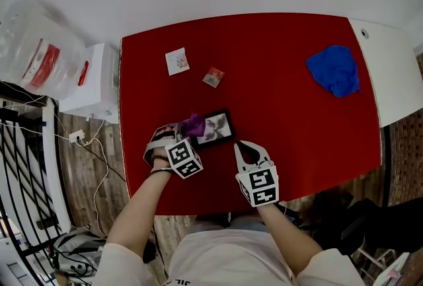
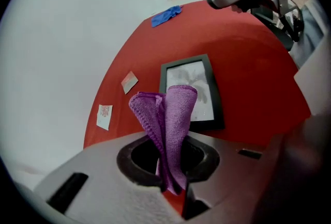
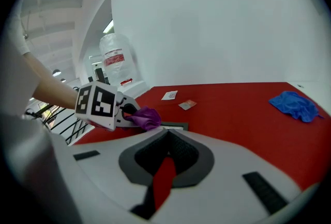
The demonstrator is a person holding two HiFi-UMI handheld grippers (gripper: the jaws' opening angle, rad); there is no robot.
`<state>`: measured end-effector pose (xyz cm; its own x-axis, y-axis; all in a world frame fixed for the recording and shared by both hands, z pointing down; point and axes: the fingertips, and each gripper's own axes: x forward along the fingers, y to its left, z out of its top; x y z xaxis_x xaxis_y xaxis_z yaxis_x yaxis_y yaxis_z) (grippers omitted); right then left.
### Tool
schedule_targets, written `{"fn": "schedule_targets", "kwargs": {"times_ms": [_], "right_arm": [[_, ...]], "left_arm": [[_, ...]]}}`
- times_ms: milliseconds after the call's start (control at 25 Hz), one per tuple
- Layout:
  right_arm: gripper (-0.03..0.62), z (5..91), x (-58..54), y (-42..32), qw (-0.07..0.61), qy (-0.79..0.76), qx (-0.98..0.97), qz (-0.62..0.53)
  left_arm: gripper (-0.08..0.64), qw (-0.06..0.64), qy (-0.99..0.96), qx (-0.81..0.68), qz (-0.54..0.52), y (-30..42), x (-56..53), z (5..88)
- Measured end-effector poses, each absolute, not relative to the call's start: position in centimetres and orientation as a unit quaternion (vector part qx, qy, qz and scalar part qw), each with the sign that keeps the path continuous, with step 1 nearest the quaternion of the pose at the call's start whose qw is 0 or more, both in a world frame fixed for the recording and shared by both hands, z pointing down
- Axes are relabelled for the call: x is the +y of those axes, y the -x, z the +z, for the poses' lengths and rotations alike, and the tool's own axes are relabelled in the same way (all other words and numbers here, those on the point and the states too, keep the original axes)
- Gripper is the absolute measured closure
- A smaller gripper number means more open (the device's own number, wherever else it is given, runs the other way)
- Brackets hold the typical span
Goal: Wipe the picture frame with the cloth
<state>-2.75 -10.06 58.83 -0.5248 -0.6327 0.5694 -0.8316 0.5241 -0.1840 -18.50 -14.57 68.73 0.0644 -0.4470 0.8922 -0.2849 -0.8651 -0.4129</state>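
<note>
**Red table, two hand-held grippers, one frame: contents listed near to far**

1. Person, lower centre of the head view: pale sleeves, both forearms reaching up the frame.
2. Right gripper (image 1: 252, 148), lower centre, just right of the left one. Its jaws stood apart and held nothing; in its own view only a strip of the red table (image 1: 291, 126) showed between them.
3. Left gripper (image 1: 180, 135), left of centre. Its jaws were pressed together on a purple cloth (image 1: 193, 124), whose folded end stood up out of them in the left gripper view.
4. Picture frame (image 1: 215, 127), the task's item, centre of the head view. It had a black border and a pale print and lay flat on the table. The cloth overlapped its left end; contact could not be told.
5. Small packet (image 1: 213, 77), above the frame and apart from it.
6. White card (image 1: 177, 61), upper left of the packet.
7. Blue cloth (image 1: 335, 71), crumpled, upper right of the table, well apart from the frame.
8. Clear plastic bag (image 1: 36, 47), off the table, far upper left.
</note>
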Motion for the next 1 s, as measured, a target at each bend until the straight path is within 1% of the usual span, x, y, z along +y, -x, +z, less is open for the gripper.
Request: {"fn": "schedule_targets", "kwargs": {"times_ms": [120, 320, 480, 600, 720, 880, 1000], "right_arm": [[0.588, 59.1, -10.1, 3.1, 0.223, -0.431, -0.845, 0.224], [0.588, 59.6, -9.9, 3.7, 0.227, -0.423, -0.848, 0.225], [0.588, 59.6, -9.7, 4.0, 0.226, -0.421, -0.849, 0.226], [0.589, 59.5, -9.5, 3.8, 0.226, -0.422, -0.849, 0.225], [0.589, 59.6, -9.4, 3.3, 0.227, -0.426, -0.847, 0.222], [0.588, 59.8, -9.1, 2.2, 0.228, -0.435, -0.841, 0.227], [0.589, 59.8, -8.7, 1.5, 0.228, -0.442, -0.837, 0.23]], "left_arm": [[0.5, 0.076, 0.714, 0.224, -0.659, 18.3, -11.9, 68.9], [0.5, 0.054, 0.725, 0.182, -0.662, 16.9, -6.6, 68.9], [0.5, 0.05, 0.729, 0.179, -0.659, 16.7, -5.9, 68.6], [0.5, 0.052, 0.734, 0.199, -0.647, 16.9, -7.4, 67.9], [0.5, 0.054, 0.736, 0.24, -0.631, 17.1, -11.3, 66.6], [0.5, 0.055, 0.71, 0.263, -0.651, 17.7, -15.6, 67.0], [0.5, 0.059, 0.7, 0.256, -0.664, 17.5, -16.6, 67.9]]}}
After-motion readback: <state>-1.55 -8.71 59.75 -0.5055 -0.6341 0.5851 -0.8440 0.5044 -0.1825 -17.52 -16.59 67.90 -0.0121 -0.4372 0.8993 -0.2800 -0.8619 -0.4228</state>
